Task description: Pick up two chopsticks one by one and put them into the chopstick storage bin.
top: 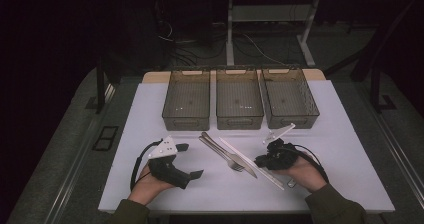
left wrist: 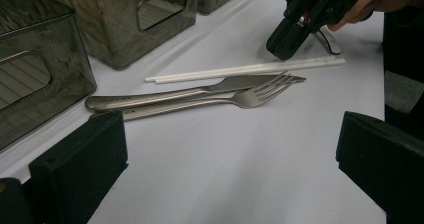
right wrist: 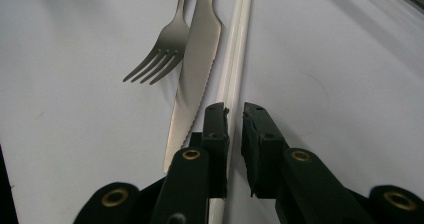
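A steel fork point(top: 226, 155) and a steel knife point(top: 235, 159) lie side by side on the white table mat point(top: 150, 109), with a pair of white chopsticks point(top: 250, 163) just to their right. My left gripper point(top: 191, 160) rests left of the cutlery, its jaws wide open and nothing between them point(left wrist: 232, 126). In its view the fork point(left wrist: 250, 96), knife point(left wrist: 165, 96) and chopsticks point(left wrist: 240, 70) lie ahead. My right gripper point(top: 260, 161) hovers over the near part of the chopsticks point(right wrist: 235, 49). Its jaws point(right wrist: 235, 109) stand almost together and hold nothing; the knife point(right wrist: 197, 54) and fork point(right wrist: 160, 54) lie to their left.
Three grey see-through bins point(top: 186, 121) point(top: 240, 120) point(top: 292, 121) stand in a row at the back of the mat. A small silver spoon-like piece point(left wrist: 330, 40) lies under the person's right hand. Dark floor and table legs lie beyond.
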A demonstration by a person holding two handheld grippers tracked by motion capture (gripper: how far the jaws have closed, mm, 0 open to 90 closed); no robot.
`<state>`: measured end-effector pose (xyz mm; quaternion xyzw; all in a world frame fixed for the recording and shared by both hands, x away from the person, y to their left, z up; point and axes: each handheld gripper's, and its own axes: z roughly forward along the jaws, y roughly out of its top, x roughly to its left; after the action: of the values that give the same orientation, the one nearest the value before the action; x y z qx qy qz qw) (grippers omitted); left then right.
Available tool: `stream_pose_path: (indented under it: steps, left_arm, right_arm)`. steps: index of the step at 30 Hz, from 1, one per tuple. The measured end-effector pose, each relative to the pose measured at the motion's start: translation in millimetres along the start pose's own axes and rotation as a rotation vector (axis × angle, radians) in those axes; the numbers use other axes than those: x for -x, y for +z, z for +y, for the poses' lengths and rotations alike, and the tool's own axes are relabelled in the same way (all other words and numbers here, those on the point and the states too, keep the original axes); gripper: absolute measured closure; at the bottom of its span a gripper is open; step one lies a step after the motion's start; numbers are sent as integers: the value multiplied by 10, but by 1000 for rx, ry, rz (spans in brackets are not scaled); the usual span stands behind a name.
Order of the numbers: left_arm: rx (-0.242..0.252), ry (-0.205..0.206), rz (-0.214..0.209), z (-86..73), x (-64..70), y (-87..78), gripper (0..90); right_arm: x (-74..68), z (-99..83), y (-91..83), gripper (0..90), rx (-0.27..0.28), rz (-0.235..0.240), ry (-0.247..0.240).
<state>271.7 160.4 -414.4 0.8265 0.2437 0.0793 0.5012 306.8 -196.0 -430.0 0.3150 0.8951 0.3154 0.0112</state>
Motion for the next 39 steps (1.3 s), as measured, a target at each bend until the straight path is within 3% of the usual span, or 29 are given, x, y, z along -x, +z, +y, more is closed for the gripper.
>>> stream_pose_path:
  steps: [14, 29, 39]
  left_arm:
    - [-2, 1, -5, -2, -1, 3, 0]
    - [-5, 4, -6, -2, -1, 2, 0]
    - [-5, 4, -5, -1, 7, 4, 0]
  right_arm:
    - [-18, -5, 35, 816, -24, -2, -7]
    - [-15, -32, 67, 821, -31, -35, -19]
    - [-136, -108, 79, 832, 17, -127, -29]
